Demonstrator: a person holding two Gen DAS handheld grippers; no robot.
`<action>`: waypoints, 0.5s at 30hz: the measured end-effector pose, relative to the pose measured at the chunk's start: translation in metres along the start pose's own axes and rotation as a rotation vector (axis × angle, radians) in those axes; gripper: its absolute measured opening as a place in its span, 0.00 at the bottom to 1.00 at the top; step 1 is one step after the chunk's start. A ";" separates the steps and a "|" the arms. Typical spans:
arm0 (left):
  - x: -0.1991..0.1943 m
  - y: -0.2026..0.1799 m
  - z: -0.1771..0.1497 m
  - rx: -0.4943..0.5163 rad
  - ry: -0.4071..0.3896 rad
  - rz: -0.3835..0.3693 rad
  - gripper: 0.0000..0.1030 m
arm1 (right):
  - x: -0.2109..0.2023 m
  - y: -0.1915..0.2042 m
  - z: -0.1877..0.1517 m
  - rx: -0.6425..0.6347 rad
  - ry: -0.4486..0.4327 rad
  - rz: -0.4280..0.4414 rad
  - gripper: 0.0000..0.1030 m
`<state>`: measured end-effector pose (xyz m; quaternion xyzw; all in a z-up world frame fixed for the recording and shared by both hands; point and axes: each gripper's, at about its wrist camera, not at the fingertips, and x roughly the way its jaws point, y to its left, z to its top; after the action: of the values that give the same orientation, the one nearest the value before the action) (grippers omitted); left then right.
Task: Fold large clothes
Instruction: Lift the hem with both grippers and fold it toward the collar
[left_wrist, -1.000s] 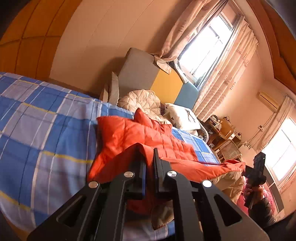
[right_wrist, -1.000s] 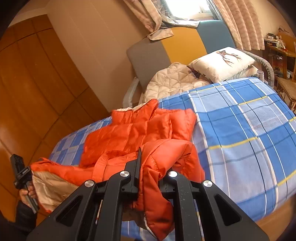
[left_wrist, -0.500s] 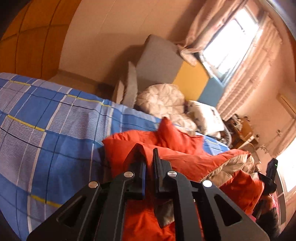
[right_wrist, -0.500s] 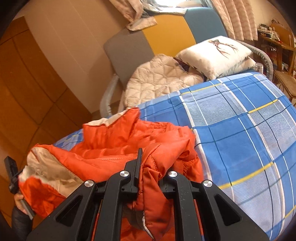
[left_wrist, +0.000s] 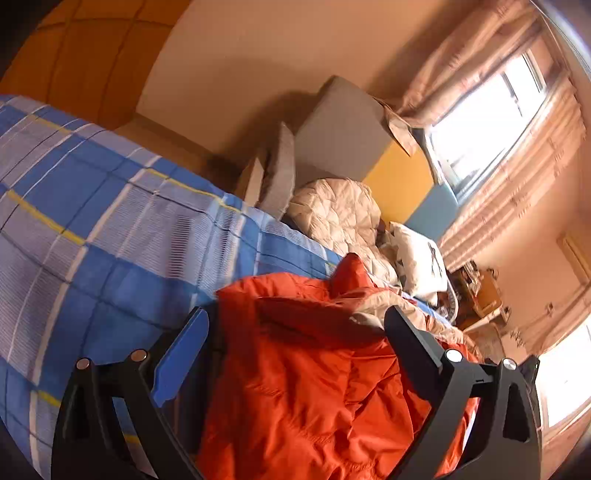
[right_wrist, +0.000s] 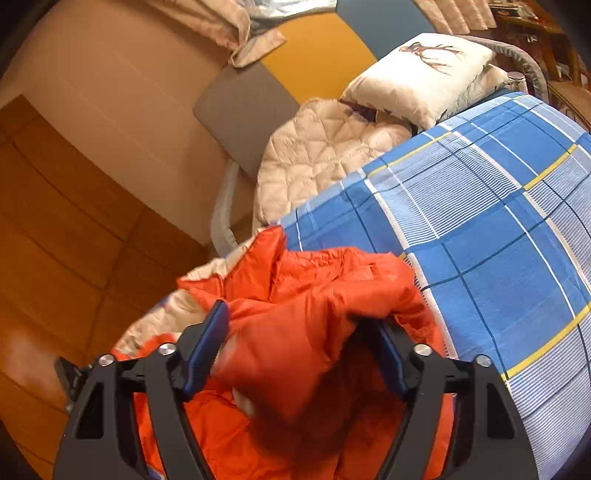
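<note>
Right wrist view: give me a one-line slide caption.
Right gripper open, fingers spread around the bunched orange jacket on the blue plaid bedsheet.

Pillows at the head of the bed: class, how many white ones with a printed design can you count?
1. The white printed pillow lies at the head of the bed against the yellow-and-blue headboard, beside the cream quilted blanket. Others may be hidden behind it.

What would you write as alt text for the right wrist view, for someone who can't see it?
The right hand-held gripper, jaws wide open, hangs over a crumpled orange puffer jacket lying on a bed with a blue plaid sheet. Behind are a cream quilt, a white pillow and a grey, yellow and blue headboard.
</note>
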<state>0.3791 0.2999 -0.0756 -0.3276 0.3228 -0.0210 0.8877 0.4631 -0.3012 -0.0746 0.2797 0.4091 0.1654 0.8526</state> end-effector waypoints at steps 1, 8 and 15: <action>-0.004 0.004 -0.004 0.001 0.004 -0.009 0.92 | -0.007 -0.001 -0.002 -0.001 -0.014 0.002 0.83; -0.015 0.046 -0.068 -0.012 0.111 -0.037 0.88 | -0.047 -0.039 -0.047 0.013 -0.029 -0.050 0.86; -0.005 0.055 -0.120 -0.059 0.210 -0.140 0.34 | -0.024 -0.056 -0.098 -0.008 0.071 -0.081 0.42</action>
<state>0.2949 0.2767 -0.1745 -0.3713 0.3910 -0.1075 0.8353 0.3737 -0.3238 -0.1441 0.2534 0.4494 0.1420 0.8448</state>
